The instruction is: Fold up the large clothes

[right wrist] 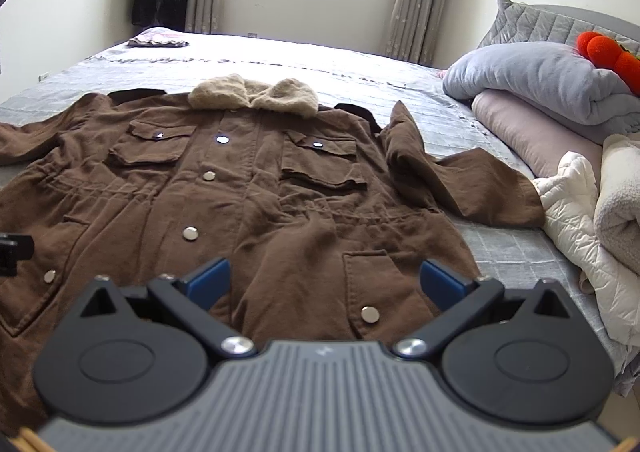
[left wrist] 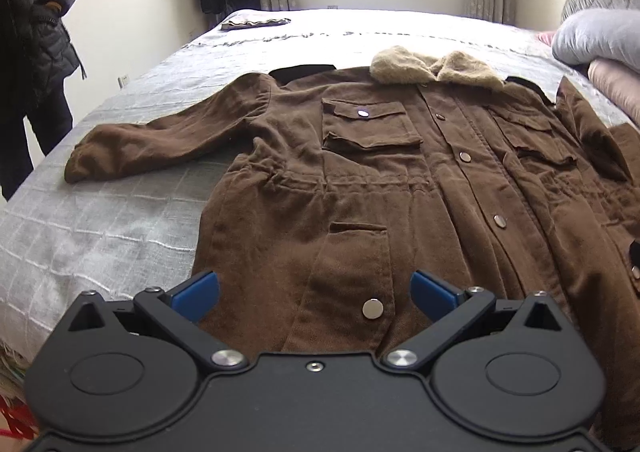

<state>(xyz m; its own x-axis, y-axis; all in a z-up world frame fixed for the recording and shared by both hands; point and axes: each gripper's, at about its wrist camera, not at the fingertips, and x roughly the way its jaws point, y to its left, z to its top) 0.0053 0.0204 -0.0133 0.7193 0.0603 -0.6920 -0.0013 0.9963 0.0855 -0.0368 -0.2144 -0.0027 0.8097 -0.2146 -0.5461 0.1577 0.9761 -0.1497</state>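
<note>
jaws of both grippers spread wide, empty, above brown coat [left wrist: 360,179] flat on bed [left wrist: 100,228].

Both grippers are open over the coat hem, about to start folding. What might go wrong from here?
1. The thick brown coat may slip from a shallow pinch; the left gripper and right gripper hold nothing now.
2. The right sleeve lies beside the white quilted bedding, which a grab could catch.
3. The bulky fleece collar may push the fold open.

Bedspread [left wrist: 100,219] bare left of coat [left wrist: 360,179]; bedding pile [right wrist: 592,219] crowds right.
</note>
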